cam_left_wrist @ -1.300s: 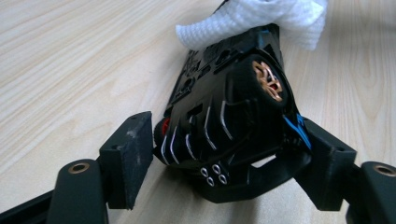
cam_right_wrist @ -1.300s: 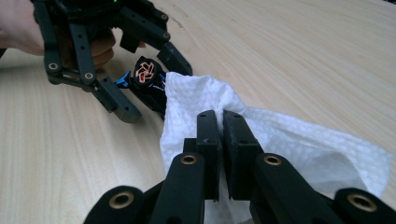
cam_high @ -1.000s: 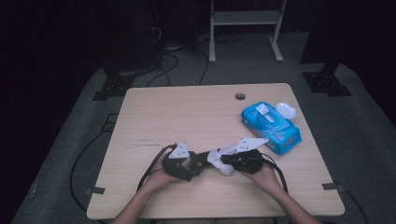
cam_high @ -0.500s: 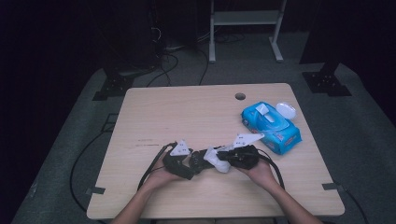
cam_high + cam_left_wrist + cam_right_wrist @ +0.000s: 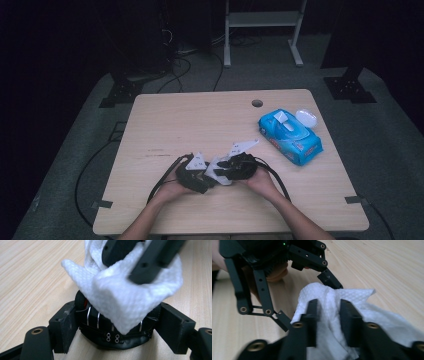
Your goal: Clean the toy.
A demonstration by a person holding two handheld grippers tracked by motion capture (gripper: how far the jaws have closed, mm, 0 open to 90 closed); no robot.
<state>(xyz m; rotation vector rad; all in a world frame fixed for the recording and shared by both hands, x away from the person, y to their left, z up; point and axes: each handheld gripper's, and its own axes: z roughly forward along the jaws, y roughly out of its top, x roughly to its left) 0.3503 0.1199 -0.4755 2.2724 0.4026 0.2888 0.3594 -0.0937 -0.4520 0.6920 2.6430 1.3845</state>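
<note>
1. We see one table (image 5: 165, 115) with one blue wipe pack (image 5: 290, 136) at its right.
2. Our left gripper (image 5: 117, 323), just closing, grips one black thing (image 5: 100, 323) near the front edge.
3. Our right gripper (image 5: 328, 312), just opening, seems loose round one white wipe (image 5: 312, 293).
4. We are wiping, we think; next we must pinch the wipe tight.

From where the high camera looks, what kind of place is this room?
Probably a recording studio or lab, not a home: a lone wooden table stands on grey carpet amid dark surroundings, with black stand bases and loose cables on the floor behind it.
</note>
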